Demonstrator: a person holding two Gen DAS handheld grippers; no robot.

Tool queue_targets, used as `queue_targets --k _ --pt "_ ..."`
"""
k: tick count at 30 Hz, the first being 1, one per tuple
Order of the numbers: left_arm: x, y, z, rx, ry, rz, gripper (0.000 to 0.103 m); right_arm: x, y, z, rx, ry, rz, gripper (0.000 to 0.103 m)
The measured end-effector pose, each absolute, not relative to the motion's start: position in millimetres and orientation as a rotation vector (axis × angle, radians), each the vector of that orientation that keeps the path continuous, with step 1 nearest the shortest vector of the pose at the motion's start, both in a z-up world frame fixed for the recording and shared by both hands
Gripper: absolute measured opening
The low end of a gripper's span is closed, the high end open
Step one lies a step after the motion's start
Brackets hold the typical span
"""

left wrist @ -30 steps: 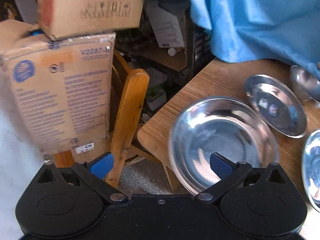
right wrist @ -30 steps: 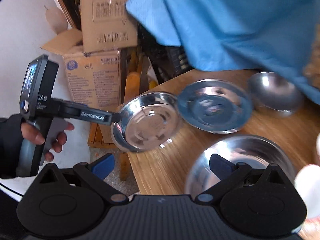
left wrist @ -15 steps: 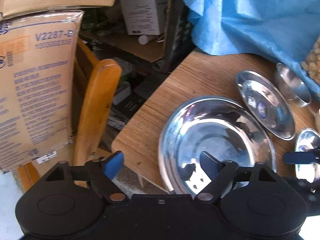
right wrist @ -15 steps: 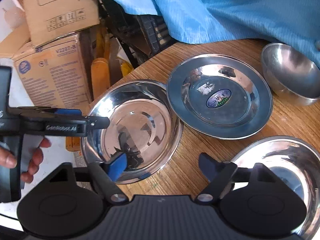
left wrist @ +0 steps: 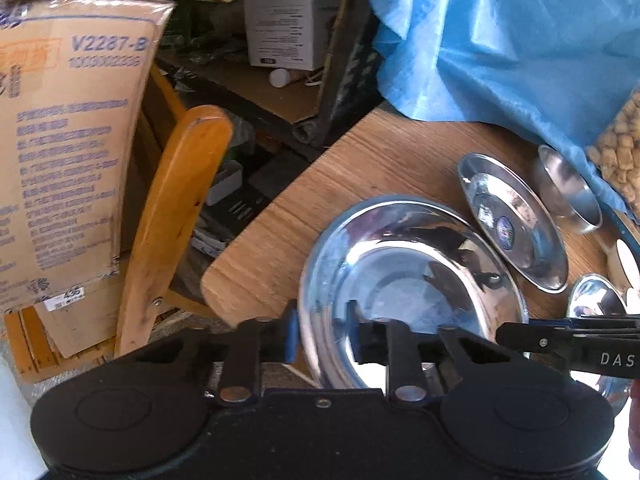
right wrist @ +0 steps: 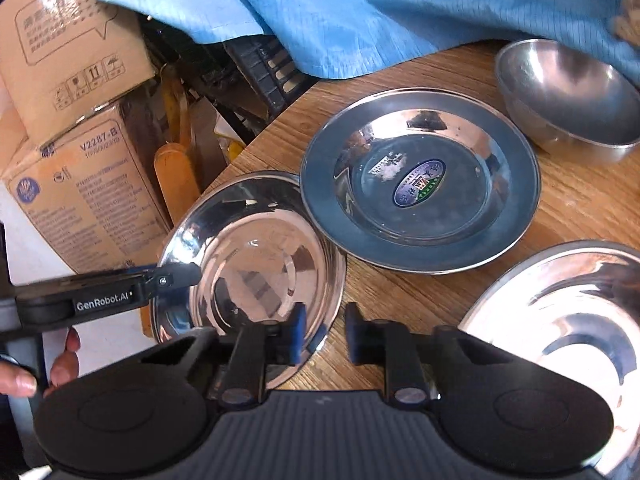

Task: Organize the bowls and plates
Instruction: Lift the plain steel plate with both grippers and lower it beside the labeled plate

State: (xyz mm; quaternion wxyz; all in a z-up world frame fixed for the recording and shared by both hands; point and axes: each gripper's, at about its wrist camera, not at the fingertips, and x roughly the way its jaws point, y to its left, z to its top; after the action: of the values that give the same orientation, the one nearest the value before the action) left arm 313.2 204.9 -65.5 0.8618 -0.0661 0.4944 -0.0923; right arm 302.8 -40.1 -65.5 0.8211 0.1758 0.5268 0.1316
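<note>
Both grippers have just been closing on the shiny steel plate (right wrist: 256, 264) at the wooden table's (left wrist: 384, 160) corner, left gripper (left wrist: 322, 334) pinching its outer rim, right gripper (right wrist: 324, 334) clamping the rim nearest the labelled plate (right wrist: 420, 180).

Near rim of the steel plate (left wrist: 412, 268) behind the tongs' housing; cardboard box (left wrist: 68, 168) print blurred, edge-cropped.
</note>
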Motion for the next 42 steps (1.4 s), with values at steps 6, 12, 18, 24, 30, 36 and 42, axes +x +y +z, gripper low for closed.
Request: queue_targets --k 6,12,18,24,30,36,42 --pt "302.0 218.8 -63.6 -0.181 1.029 -0.207 0.010 297.9 -37.0 -60.9 0.374 1.125 0.298 0.013" --pt "282.1 232.6 -55.8 -0.206 1.019 -0.204 0.010 287.6 -29.0 -54.0 0.362 1.126 0.363 0.014" --pt "270.2 231.5 -43.2 -0.183 0.996 -0.205 0.010 273.1 -30.5 -38.2 0.338 1.066 0.392 0.014" --pt "280.9 193.5 -40.6 -0.169 0.970 -0.297 0.011 252.7 -69.5 -15.5 0.360 0.966 0.275 0.014" --pt "293.9 135.7 -34.6 -0.146 0.939 -0.484 0.012 220.2 -122.9 0.6 0.439 0.894 0.078 0.014" --pt "295.5 71.3 -34.1 -0.080 0.928 -0.660 0.012 184.4 -165.3 -0.4 0.506 0.878 -0.106 0.014" --pt "285.6 30.0 -47.3 0.003 0.933 -0.755 0.012 161.8 -189.4 -10.3 0.535 0.914 -0.204 0.014"
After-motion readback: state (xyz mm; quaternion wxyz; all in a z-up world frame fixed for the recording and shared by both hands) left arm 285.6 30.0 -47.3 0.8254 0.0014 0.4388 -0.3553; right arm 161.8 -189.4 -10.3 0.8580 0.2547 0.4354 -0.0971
